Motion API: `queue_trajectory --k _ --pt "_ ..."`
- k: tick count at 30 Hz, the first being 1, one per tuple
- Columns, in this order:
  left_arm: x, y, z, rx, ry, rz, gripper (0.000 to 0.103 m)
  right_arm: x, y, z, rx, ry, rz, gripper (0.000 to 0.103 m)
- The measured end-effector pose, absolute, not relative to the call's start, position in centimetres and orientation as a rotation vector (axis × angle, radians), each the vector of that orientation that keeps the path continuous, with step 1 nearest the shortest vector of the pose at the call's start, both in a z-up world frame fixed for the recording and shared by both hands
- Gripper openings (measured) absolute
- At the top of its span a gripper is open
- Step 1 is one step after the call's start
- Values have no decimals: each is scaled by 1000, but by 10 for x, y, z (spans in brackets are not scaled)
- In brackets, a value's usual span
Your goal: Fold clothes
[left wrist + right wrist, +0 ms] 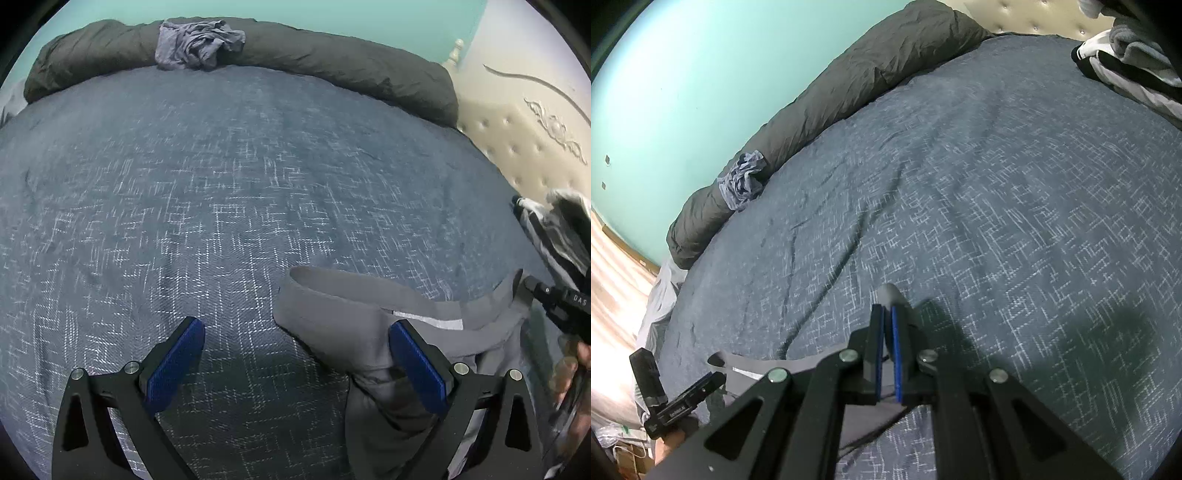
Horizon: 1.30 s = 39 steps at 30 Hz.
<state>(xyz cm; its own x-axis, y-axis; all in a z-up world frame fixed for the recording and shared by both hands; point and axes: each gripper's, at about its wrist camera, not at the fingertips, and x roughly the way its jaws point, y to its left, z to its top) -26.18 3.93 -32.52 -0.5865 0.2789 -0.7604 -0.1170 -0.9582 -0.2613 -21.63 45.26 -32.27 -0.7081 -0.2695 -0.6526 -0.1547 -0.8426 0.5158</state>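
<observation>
I see the grey garment (343,317) lying on the bed cover just ahead of my left gripper (295,354), its folded band end curled toward the far side and a pale strip showing along its middle. Part of it runs under that gripper's right-hand finger. Its other end pokes out past my right gripper's (887,314) tips, pinched between the pads. A crumpled blue-grey garment (199,44) sits well ahead of both. Black-and-white clothes (1134,62) lie heaped far right.
</observation>
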Motion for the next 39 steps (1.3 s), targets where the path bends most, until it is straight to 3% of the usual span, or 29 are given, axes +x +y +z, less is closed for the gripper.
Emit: queue_trajectory --k 35,38,39 --pt "-251 31 -329 -1321 -366 2566 102 -224 445 -328 1169 -872 -2694 5" --pt "-248 30 -325 -1307 -353 2587 97 -224 445 -330 1170 -874 -2690 5" --pt "-246 28 -324 -1305 -339 2593 91 -224 445 -330 1170 -878 -2689 5"
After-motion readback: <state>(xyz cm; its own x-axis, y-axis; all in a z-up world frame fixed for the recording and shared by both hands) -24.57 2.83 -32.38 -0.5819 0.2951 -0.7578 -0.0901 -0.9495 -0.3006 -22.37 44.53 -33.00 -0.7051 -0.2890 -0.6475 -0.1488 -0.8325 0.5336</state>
